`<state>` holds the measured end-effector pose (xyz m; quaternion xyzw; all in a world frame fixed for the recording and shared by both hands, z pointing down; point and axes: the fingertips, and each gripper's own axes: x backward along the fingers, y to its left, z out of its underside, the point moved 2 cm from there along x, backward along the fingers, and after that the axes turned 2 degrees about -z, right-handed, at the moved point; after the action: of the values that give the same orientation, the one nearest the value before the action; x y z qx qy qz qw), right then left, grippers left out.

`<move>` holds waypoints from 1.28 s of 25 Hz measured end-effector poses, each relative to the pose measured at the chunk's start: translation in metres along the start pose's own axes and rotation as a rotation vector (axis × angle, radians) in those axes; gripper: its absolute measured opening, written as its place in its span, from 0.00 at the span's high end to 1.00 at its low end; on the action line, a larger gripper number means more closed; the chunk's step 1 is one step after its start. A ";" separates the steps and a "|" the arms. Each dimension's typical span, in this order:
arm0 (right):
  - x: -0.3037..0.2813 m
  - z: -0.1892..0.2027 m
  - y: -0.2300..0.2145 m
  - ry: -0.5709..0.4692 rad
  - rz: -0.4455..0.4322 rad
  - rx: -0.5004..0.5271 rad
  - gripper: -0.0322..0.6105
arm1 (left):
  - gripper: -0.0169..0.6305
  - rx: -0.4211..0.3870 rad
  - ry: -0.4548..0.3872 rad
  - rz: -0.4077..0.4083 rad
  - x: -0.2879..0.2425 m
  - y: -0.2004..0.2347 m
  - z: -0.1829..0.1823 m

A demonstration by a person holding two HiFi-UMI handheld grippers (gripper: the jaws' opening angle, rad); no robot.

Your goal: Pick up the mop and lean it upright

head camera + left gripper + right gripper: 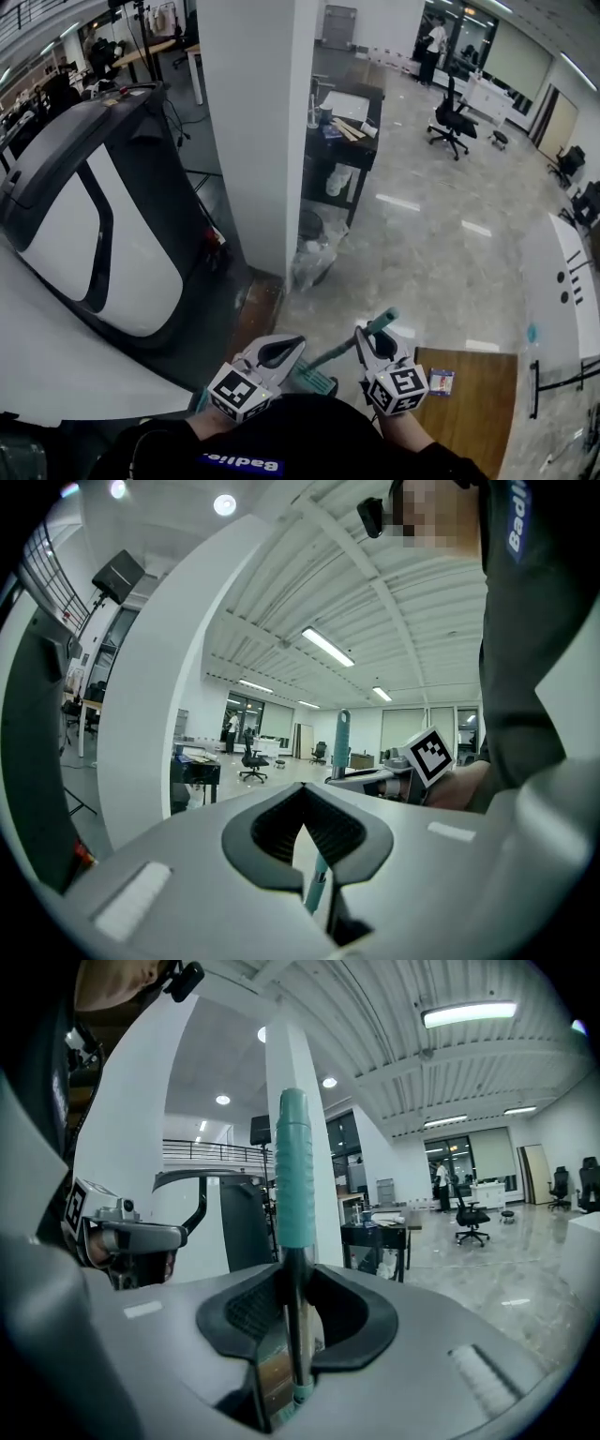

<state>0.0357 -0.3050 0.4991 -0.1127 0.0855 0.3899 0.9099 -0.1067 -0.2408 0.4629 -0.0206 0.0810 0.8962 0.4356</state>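
The mop has a teal grip point(381, 323) on a thin dark pole, which slants down to the left to a teal head point(315, 380) near the floor. My right gripper point(373, 343) is shut on the pole just below the grip. In the right gripper view the pole point(292, 1279) stands upright between its pads. My left gripper point(286, 349) sits lower on the pole, next to the head. In the left gripper view a teal length of pole point(315, 883) shows in the narrow gap of its jaws, which look closed on it. The mop's grip point(342, 742) rises behind the right gripper point(375, 782).
A wide white pillar point(258, 122) stands straight ahead. A black-and-white machine point(84, 216) is at its left, and a black cart point(342, 141) and a plastic bag point(314, 258) at its right. A wooden panel point(469, 403) lies on the grey floor at right. An office chair point(453, 117) stands farther off.
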 end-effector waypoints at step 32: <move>-0.200 -0.024 -0.127 0.176 -0.498 0.312 0.78 | 0.95 0.067 -0.054 -0.048 -0.169 0.158 -0.031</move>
<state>-0.0098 -0.5345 0.5418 -0.0223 0.1926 0.1258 0.9729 -0.1272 -0.4732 0.4710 0.0164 0.0984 0.8827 0.4593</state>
